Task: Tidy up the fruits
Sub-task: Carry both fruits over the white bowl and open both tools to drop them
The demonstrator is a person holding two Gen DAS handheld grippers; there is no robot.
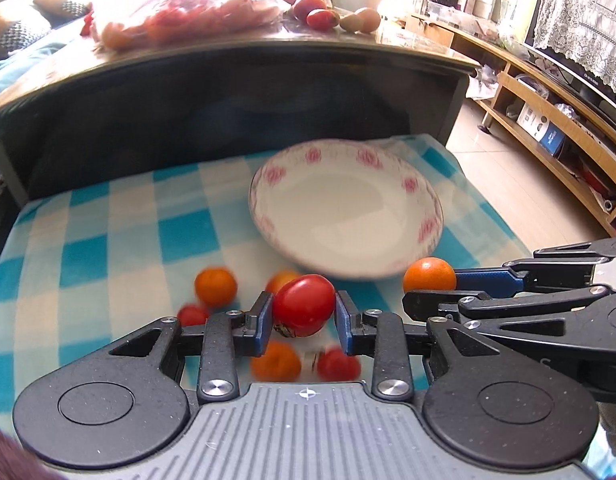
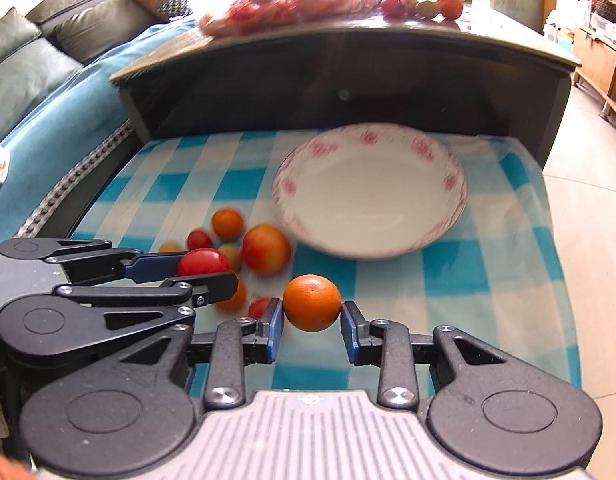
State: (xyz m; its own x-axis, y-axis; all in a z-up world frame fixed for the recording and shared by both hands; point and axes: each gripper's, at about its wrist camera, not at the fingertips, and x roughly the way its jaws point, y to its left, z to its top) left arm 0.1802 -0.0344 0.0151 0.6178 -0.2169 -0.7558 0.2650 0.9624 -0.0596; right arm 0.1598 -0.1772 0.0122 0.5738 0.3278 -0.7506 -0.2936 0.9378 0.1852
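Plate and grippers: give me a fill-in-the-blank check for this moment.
1. The left gripper holds a red ____.
2. The right gripper holds an ____.
3. The plate has ____ fruit on it.
4. The plate sits on a blue and white ____ cloth.

Missing: tomato; orange; no; checked

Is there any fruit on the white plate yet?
No. The plate shows only its bare white surface, while the red tomato sits in the left gripper and the orange in the right gripper.
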